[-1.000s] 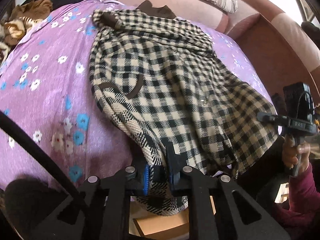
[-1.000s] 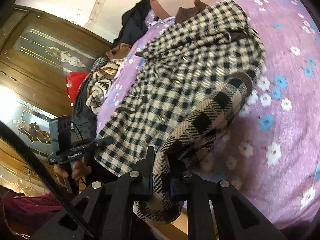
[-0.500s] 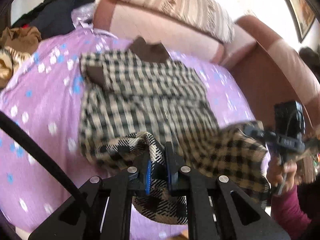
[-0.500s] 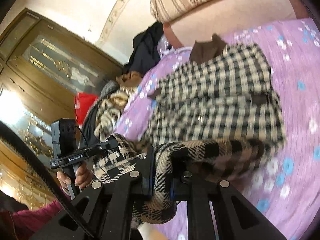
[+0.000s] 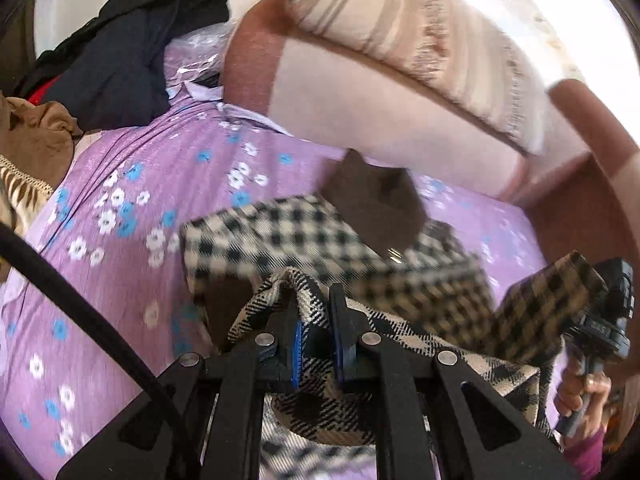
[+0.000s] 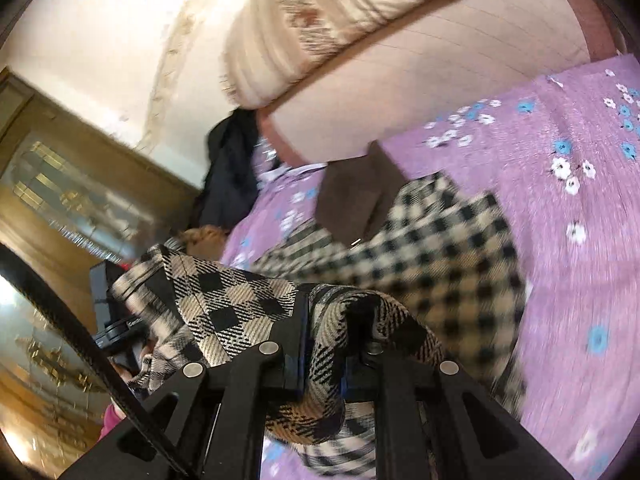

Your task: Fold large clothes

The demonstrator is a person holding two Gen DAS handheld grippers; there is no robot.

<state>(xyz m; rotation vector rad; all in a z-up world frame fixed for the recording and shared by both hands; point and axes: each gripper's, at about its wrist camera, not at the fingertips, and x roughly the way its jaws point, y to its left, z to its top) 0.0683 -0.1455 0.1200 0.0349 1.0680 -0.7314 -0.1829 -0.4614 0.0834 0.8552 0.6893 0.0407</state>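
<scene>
A black-and-cream checked coat point(image 5: 280, 236) with a brown collar point(image 5: 376, 204) lies on the purple flowered bed cover point(image 5: 120, 208). My left gripper point(image 5: 316, 320) is shut on the coat's hem and holds it lifted over the coat's upper half. My right gripper point(image 6: 322, 320) is shut on the other hem corner, with the checked coat point(image 6: 440, 248) bunched over its fingers. The right gripper also shows at the right edge of the left wrist view point(image 5: 600, 320), draped with cloth. The brown collar point(image 6: 352, 196) lies toward the headboard.
A pink and brown padded headboard point(image 5: 380, 104) with a striped pillow point(image 5: 420, 36) on top bounds the far side. Dark and brown clothes point(image 5: 116, 56) are piled at the far left. A wooden glazed cabinet point(image 6: 60, 208) stands to the left of the bed.
Both grippers have lifted the coat's bottom hem and carried it toward the collar, folding the lower half over the upper half. The view has swung toward the headboard.
</scene>
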